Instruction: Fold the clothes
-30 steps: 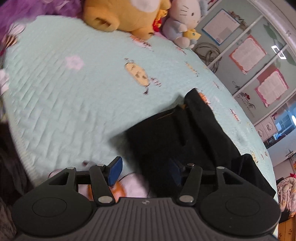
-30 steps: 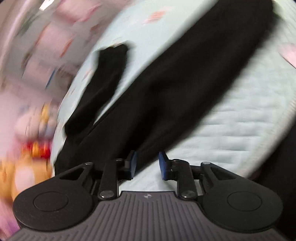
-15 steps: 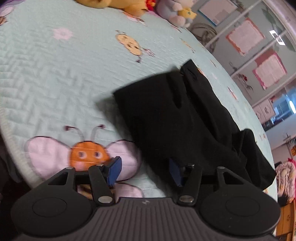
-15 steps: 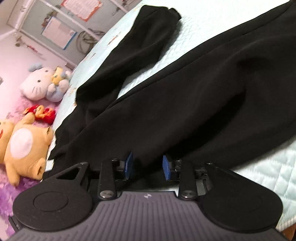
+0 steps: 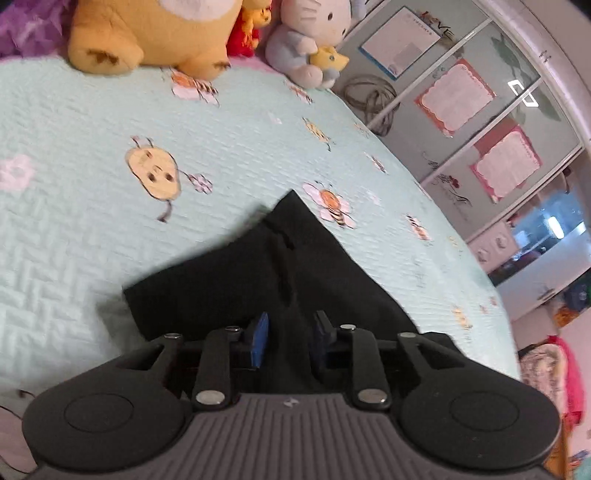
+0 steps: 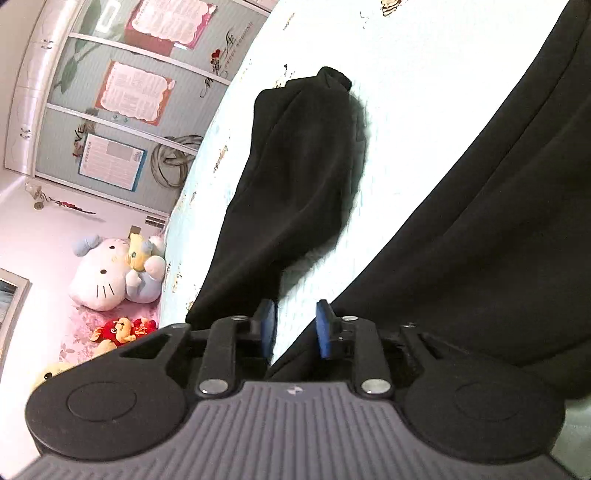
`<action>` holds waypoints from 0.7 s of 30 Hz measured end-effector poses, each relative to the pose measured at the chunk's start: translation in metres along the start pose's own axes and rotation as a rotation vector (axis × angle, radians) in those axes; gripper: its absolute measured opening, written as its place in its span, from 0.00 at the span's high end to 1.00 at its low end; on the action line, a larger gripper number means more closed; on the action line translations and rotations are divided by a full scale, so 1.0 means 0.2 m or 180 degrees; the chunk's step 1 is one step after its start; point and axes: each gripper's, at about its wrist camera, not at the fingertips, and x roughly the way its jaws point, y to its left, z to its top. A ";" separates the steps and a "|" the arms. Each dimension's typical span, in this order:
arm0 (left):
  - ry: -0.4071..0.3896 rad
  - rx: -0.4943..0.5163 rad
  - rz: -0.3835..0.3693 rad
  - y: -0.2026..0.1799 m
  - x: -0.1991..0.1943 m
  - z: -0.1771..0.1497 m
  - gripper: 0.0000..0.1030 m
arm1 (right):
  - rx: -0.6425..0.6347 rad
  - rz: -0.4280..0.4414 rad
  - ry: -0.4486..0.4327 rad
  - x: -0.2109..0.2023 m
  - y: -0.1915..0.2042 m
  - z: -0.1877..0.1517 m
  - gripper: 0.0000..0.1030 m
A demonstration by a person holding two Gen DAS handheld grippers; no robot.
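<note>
Black trousers [image 5: 266, 280] lie on the pale green quilted bedspread [image 5: 74, 206]. In the left wrist view my left gripper [image 5: 290, 334] sits low over the waistband end, its blue pads a small gap apart with black cloth between them. In the right wrist view one trouser leg [image 6: 299, 173] runs away up the bed and the other leg [image 6: 498, 206] fills the right side. My right gripper [image 6: 295, 328] is partly open at the edge of the near leg, with bedspread showing between its pads.
Plush toys stand at the head of the bed: a yellow bear [image 5: 155, 33] and a white cat [image 5: 310, 40]. A wardrobe with pink posters [image 5: 454, 99] stands beyond the bed's far edge. The bedspread's near edge [image 5: 22, 369] lies at lower left.
My left gripper has moved right onto the waistband and its jaws have narrowed around the cloth. My right gripper has shifted toward the gap between the two legs, its opening slightly wider.
</note>
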 end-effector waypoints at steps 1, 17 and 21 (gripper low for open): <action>-0.0027 0.0071 0.0030 0.02 -0.02 -0.04 0.53 | -0.0126 0.0015 0.0044 -0.01 0.00 -0.05 0.71; -0.0078 0.0812 0.0396 0.37 -0.27 -0.20 0.42 | -0.1030 -0.0021 0.0531 -0.12 -0.10 -0.57 0.54; 0.0210 0.0545 0.0286 0.37 -0.15 -0.35 0.35 | -0.0939 0.0045 0.0687 -0.06 -0.06 -0.62 0.51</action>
